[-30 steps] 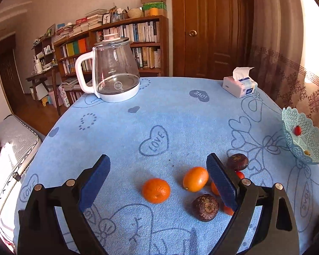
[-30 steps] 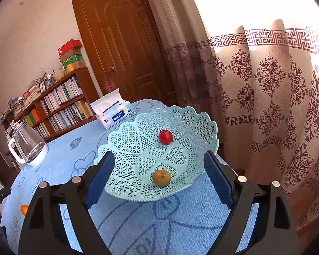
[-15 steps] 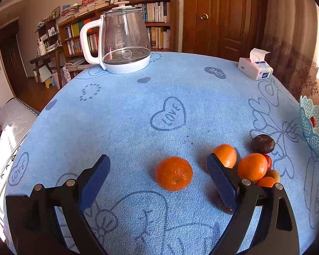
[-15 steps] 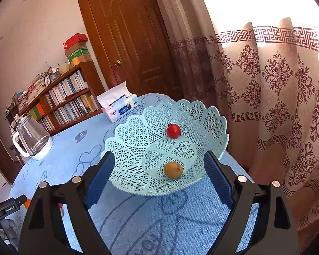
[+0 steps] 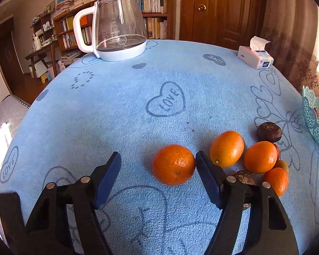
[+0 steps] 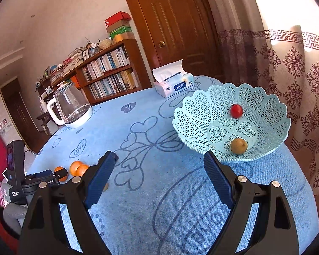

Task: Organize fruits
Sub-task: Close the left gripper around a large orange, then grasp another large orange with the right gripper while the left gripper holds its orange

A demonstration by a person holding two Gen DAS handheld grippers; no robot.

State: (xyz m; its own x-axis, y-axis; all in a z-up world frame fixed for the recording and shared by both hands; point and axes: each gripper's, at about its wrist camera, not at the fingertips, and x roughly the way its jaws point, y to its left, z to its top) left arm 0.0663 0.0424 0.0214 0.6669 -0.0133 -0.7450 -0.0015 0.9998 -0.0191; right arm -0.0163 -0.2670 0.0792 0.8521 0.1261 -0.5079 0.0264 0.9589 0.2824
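In the left wrist view my left gripper (image 5: 157, 163) is open just above the blue tablecloth. An orange mandarin (image 5: 173, 164) lies between its jaws, touching the right pad (image 5: 208, 180). To the right lies a pile of fruit: two orange kumquats (image 5: 226, 148), a smaller orange (image 5: 276, 180) and two dark brown fruits (image 5: 269, 131). In the right wrist view my right gripper (image 6: 157, 176) is open and empty above the cloth. The light blue lattice basket (image 6: 202, 114) stands beyond its right finger, holding a red cherry tomato (image 6: 236, 110) and a small brown fruit (image 6: 238, 146).
A glass kettle (image 5: 119, 29) with a white handle stands at the table's far left. A tissue pack (image 5: 255, 56) lies at the far right edge. The basket rim (image 5: 312, 116) shows at the right of the left wrist view. Bookshelves, a door and curtains lie beyond the round table.
My left gripper has dropped lower and closed in on the mandarin, which now sits between its jaws. My right gripper has drawn back and to the left of the basket.
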